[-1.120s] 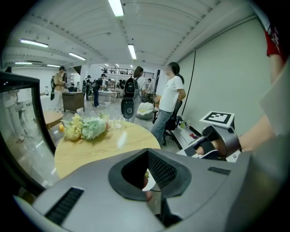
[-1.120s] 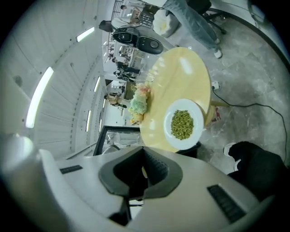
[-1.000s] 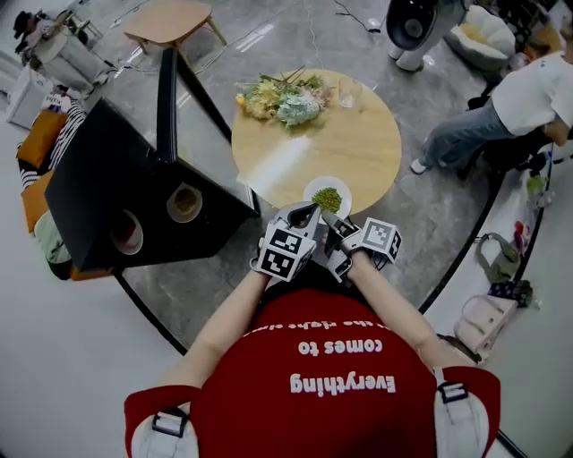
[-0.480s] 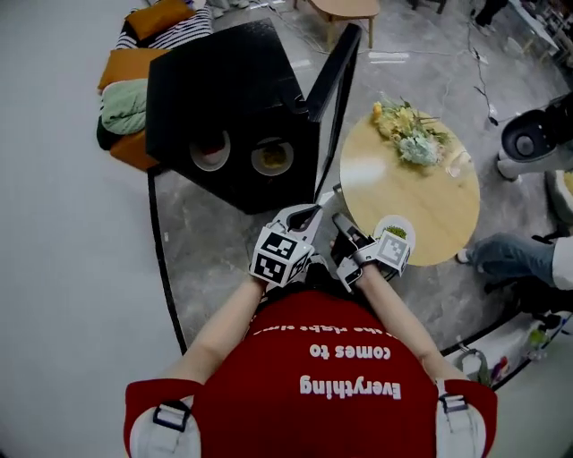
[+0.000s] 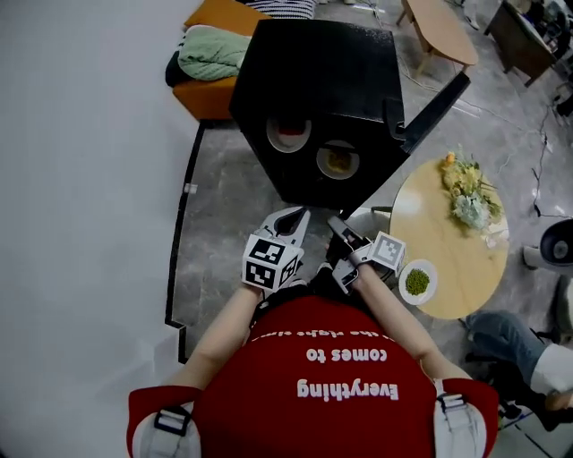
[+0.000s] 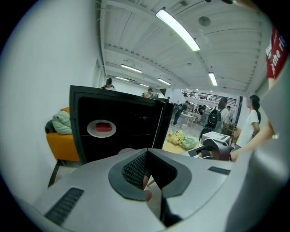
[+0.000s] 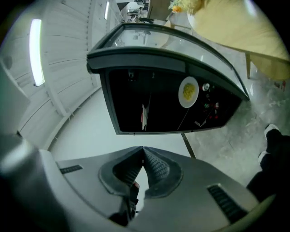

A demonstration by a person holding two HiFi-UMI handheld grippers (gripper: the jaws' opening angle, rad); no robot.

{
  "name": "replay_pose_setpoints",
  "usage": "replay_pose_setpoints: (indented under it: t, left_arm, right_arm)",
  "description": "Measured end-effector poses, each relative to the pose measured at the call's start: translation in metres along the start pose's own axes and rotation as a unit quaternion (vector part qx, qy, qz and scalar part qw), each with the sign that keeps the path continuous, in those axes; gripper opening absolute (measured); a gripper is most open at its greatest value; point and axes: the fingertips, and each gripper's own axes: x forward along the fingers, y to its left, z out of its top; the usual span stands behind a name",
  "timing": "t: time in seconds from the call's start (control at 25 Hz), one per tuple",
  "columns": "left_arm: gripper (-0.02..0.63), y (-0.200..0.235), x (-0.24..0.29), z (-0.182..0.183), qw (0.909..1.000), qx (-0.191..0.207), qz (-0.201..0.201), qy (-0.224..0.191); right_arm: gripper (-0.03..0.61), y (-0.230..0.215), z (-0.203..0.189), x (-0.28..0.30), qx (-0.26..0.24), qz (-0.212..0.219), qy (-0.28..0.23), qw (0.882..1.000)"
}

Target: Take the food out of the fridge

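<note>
The black fridge [image 5: 331,72] stands ahead with its door [image 5: 436,100] swung open to the right. Inside it are a plate of red food [image 5: 288,132] and a plate of yellow food [image 5: 338,161]. In the left gripper view the red plate [image 6: 101,128] shows inside the fridge; in the right gripper view the yellow plate [image 7: 188,92] does. A plate of green food [image 5: 417,281] lies on the round wooden table [image 5: 448,241]. My left gripper [image 5: 299,216] and right gripper [image 5: 334,224] are held side by side before the fridge, short of it. Both are shut and hold nothing.
A flower bunch [image 5: 466,192] lies on the round table. An orange seat with green cloth [image 5: 211,54] stands behind the fridge. A white wall runs along the left. A low wooden table [image 5: 443,27] is far right, a seated person [image 5: 524,353] near right.
The view has swung from the round table to the fridge. Both grippers came round with it, staying shut and empty. The green plate now lies to the right.
</note>
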Motion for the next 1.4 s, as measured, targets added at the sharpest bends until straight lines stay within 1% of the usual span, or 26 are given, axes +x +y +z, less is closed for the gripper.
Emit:
replay_pose_setpoints:
  t: [0.16, 0.28, 0.36, 0.44, 0.48, 0.52, 0.56, 0.6, 0.68, 0.8, 0.96, 1.08, 1.2, 1.32, 1.4]
  left_arm:
    - [0.005, 0.023, -0.006, 0.002, 0.9995, -0.006, 0.031, -0.010]
    - [0.006, 0.033, 0.002, -0.001, 0.9988, -0.009, 0.045, -0.016]
    - [0.005, 0.037, 0.012, -0.006, 0.9987, -0.015, 0.044, -0.018]
    - [0.006, 0.039, 0.024, -0.012, 0.9990, -0.016, 0.037, -0.020]
    - [0.005, 0.039, 0.031, -0.016, 0.9992, -0.015, 0.033, -0.020]
    - [0.005, 0.040, 0.038, -0.022, 0.9993, -0.011, 0.029, -0.019]
    - [0.005, 0.041, 0.045, -0.028, 0.9995, -0.006, 0.026, -0.016]
    - [0.005, 0.043, 0.052, -0.035, 0.9996, -0.001, 0.024, -0.012]
    - [0.006, 0.047, 0.064, -0.051, 0.9998, 0.001, 0.020, -0.004]
    - [0.005, 0.053, 0.080, -0.076, 0.9997, -0.019, 0.013, 0.001]
    - [0.005, 0.059, 0.097, -0.109, 0.9994, -0.033, 0.008, 0.005]
    - [0.005, 0.062, 0.106, -0.137, 0.9988, -0.046, 0.004, 0.016]
    - [0.005, 0.067, 0.111, -0.159, 0.9981, -0.055, 0.004, 0.029]
    - [0.005, 0.068, 0.112, -0.175, 0.9974, -0.059, -0.001, 0.040]
    - [0.005, 0.069, 0.107, -0.188, 0.9968, -0.060, -0.003, 0.053]
  right_arm:
    - [0.012, -0.014, -0.002, 0.023, 0.015, -0.011, 0.012, 1.000]
    - [0.014, -0.023, 0.010, 0.035, 0.021, -0.005, 0.003, 1.000]
    - [0.015, -0.037, 0.022, 0.041, 0.018, -0.019, -0.010, 1.000]
    - [0.021, -0.055, 0.035, 0.044, 0.031, -0.037, -0.032, 0.998]
    - [0.035, -0.064, 0.042, 0.047, 0.048, -0.040, -0.044, 0.997]
    - [0.075, -0.073, 0.049, 0.049, 0.066, -0.040, -0.054, 0.996]
    - [0.108, -0.081, 0.055, 0.053, 0.080, -0.037, -0.062, 0.994]
    - [0.118, -0.089, 0.061, 0.056, 0.088, -0.035, -0.069, 0.993]
    - [0.124, -0.106, 0.072, 0.061, 0.087, -0.038, -0.080, 0.992]
    - [0.139, -0.140, 0.089, 0.063, 0.082, -0.055, -0.095, 0.991]
    - [0.161, -0.182, 0.114, 0.072, 0.091, -0.052, -0.125, 0.987]
    - [0.166, -0.208, 0.127, 0.079, 0.088, -0.062, -0.143, 0.984]
    - [0.166, -0.225, 0.141, 0.088, 0.095, -0.062, -0.166, 0.980]
    - [0.166, -0.229, 0.158, 0.099, 0.124, -0.039, -0.191, 0.973]
    - [0.166, -0.228, 0.166, 0.104, 0.128, -0.033, -0.201, 0.971]
